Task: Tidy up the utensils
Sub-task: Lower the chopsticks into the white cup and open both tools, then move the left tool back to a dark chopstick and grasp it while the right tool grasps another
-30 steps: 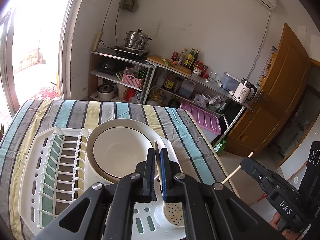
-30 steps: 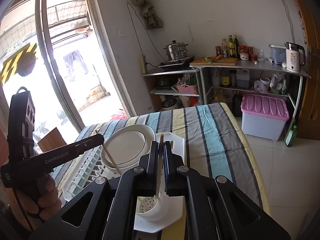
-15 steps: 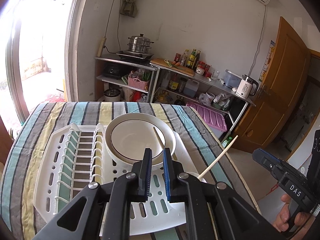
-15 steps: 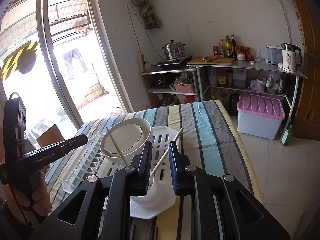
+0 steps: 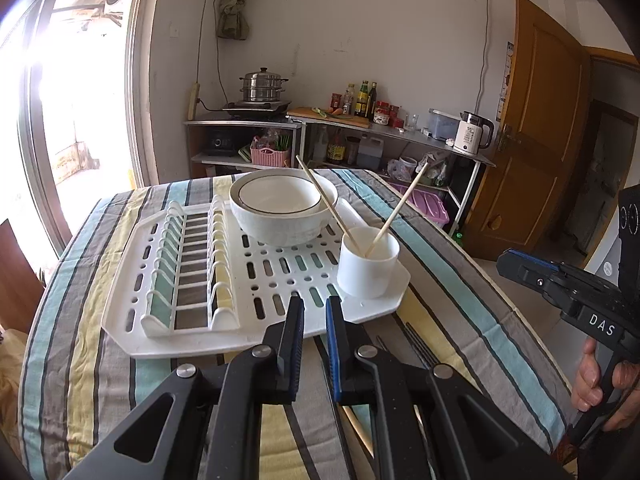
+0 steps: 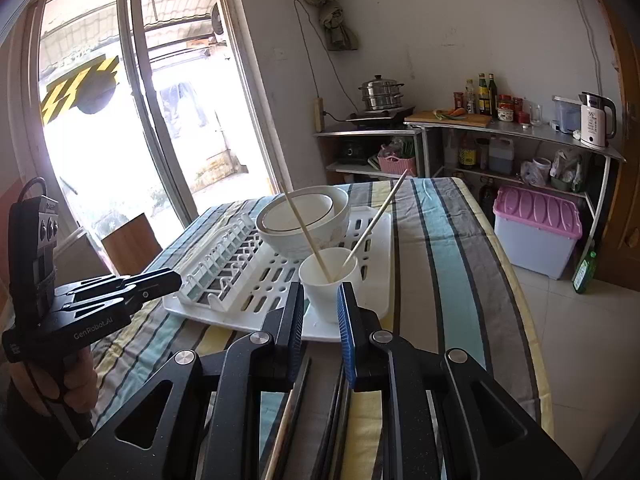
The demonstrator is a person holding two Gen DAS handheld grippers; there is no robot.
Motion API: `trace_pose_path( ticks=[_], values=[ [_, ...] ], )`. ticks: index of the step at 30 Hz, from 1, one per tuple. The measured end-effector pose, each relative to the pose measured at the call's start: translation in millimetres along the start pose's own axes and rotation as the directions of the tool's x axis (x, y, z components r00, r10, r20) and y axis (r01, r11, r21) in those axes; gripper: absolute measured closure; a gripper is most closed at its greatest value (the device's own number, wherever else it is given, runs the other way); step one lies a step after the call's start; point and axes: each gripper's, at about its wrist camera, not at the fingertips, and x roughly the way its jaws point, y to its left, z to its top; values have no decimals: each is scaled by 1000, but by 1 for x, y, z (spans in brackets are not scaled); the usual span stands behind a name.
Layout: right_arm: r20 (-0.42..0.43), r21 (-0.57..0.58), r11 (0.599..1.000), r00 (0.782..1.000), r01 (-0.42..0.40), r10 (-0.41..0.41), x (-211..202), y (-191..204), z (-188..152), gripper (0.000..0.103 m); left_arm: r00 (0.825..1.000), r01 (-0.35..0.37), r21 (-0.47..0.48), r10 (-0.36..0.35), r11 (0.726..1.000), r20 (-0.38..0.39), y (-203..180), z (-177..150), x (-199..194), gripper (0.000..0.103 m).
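Note:
Two pale wooden chopsticks stand leaning apart in a white cup at the near right corner of the white drying rack. My left gripper hovers just short of the rack's near edge, its jaws a little apart with nothing between them. My right gripper sits just in front of the cup, open and empty. More utensils lie on the cloth under both grippers: a dark fork, dark chopsticks and a wooden chopstick.
A white bowl with a plate in it sits at the rack's far side, behind the cup. The striped tablecloth covers the table. Metal shelves with bottles, a kettle and a steamer pot stand beyond, and a purple-lidded bin sits on the floor.
Both grippers let go of their chopsticks, which now stand in the cup. Both have drawn back toward the table's near edge, and the rack looks farther away.

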Motion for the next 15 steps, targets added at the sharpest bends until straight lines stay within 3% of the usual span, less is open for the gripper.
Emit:
trace_pose_path(
  ticks=[7, 15],
  values=[
    [-51, -3, 1000, 999, -7, 7, -11, 13, -41, 85, 999, -12, -17, 11, 1000, -38, 5, -58, -24, 93],
    [-85, 0, 1000, 996, -15, 15, -17, 21, -65, 85, 998, -40, -54, 37, 998, -51, 14, -80, -36, 93]
  ],
)
